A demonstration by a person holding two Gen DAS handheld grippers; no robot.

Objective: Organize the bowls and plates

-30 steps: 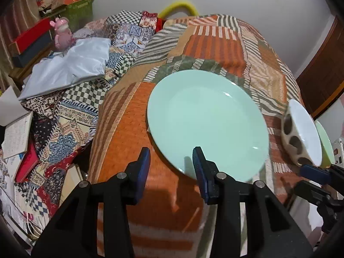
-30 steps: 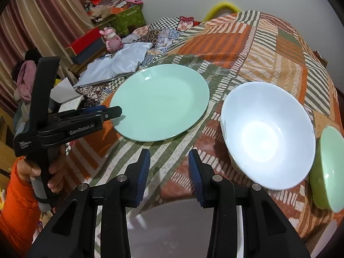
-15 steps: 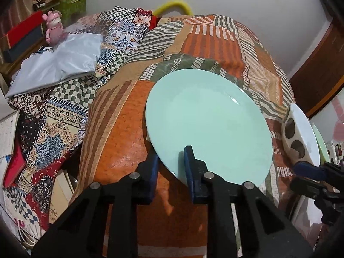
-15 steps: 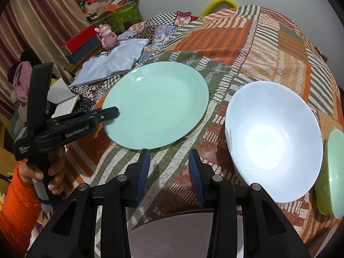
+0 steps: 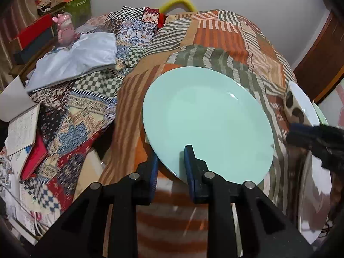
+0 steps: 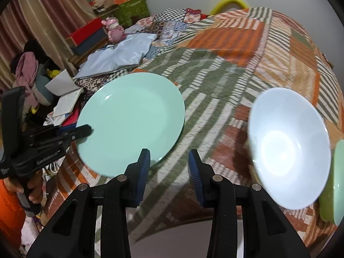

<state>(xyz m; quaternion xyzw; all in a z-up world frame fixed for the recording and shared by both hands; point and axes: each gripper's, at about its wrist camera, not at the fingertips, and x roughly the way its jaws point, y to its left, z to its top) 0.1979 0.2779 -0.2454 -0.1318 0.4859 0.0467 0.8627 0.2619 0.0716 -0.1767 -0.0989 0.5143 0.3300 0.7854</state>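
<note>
The left claw [image 5: 171, 157] has bitten onto the near rim of the mint-green plate [image 5: 206, 120], one pad on top and one tucked under the edge, its jaws having just been closing with that rim between them. The plate sits on the patchwork cloth [image 5: 217, 36] that covers the desk, at its left side, and in the right wrist view its near edge looks a touch raised and blurred. The right claw [image 6: 169, 167] hangs over the cloth between plate and white bowl [image 6: 288, 148], partly spread, with nothing between its pads. Just beyond the white bowl, at the far right, a green bowl [image 6: 335, 185] peeks into view.

The step in hand reads as lifting this plate to move it to its place. To do it well, the grip wants to be deep enough on the rim that the wide plate cannot pivot down on the far side. A slow, level lift seems wise, since a glazed edge is slippery and only a small bite holds it. The cloth is soft and creased, so the plate should come clear of it before any sideways travel. The white bowl stands near on the right, so the path should stay high or bend around it. The right claw looks free to steady the far rim if the plate sags.
</note>
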